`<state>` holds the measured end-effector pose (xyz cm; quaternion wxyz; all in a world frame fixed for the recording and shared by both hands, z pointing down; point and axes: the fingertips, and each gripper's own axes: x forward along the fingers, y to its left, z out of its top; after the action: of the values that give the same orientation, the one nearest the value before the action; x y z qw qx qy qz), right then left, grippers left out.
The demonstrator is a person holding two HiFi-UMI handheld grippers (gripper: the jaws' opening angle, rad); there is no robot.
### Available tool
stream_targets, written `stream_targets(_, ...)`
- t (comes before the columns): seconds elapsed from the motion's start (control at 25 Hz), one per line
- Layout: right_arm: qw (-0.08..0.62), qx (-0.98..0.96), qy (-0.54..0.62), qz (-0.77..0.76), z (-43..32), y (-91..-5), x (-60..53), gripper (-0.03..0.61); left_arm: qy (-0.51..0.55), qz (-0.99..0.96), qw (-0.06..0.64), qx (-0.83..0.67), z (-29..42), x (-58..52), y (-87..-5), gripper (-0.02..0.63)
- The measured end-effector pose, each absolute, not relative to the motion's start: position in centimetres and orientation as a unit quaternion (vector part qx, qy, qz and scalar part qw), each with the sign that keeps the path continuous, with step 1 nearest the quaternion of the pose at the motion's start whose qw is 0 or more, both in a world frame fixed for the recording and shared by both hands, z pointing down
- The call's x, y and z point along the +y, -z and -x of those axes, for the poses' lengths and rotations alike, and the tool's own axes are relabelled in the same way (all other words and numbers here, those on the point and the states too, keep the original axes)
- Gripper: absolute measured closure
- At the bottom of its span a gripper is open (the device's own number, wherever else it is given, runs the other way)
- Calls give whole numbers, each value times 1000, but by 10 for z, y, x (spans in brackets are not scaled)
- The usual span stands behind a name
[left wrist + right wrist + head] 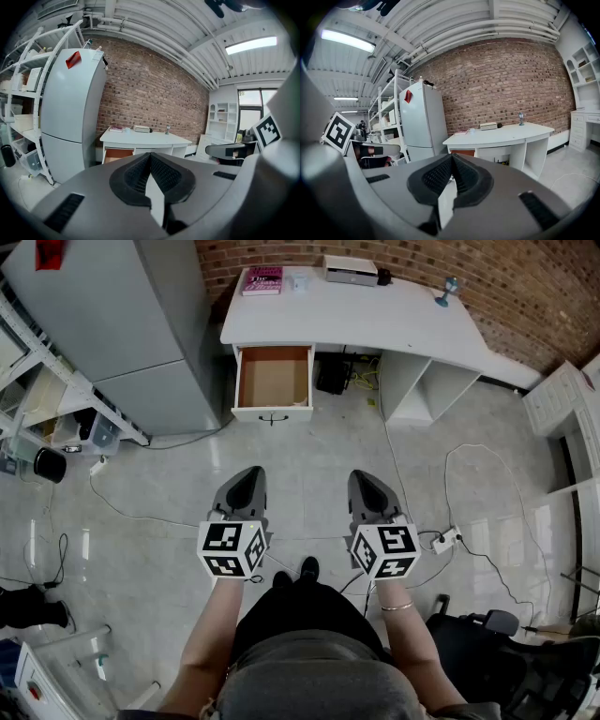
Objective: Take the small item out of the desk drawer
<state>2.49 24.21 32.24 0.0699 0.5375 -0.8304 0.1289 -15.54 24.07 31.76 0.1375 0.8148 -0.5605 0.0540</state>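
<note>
Side by side over the grey floor (328,442), well short of the desk (394,320): left claw (248,474) and right claw (366,479), both pinched fully shut with nothing between the jaws, tipped slightly down toward the desk. Beneath the desk's left end, drawer (273,413) pulled open, wooden inside showing in the head view; small item not to be made out from this far back. On the desk, pink book (262,280) and white box (352,270). At left, tall grey fridge (141,324).
</note>
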Motion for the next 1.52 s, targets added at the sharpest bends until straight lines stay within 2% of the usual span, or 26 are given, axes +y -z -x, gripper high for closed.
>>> stream_targets(0.36, 66, -836, -144, -525, -39, -329, 224, 575, -67, -814, 142, -560, 138, 220, -323, 587)
stream_targets(0.4, 66, -837, -144, -524, -41, -329, 221, 574, -68, -813, 144, -560, 136, 218, -323, 581)
stream_targets(0.48, 64, -839, -143, -521, -45, -329, 216, 574, -67, -810, 149, -563, 133, 212, -323, 516)
stream_targets(0.6, 62, -843, -143, -515, -49, -330, 211, 574, -67, -809, 152, -564, 127, 206, -324, 483)
stream_targets(1.12, 57, -841, -166, -512, -54, -339, 196, 574, -74, -800, 159, -574, 126, 187, -330, 420)
stream_targets(1.52, 64, -834, -170, -521, -48, -345, 152, 574, -76, -799, 171, -572, 141, 132, -345, 399)
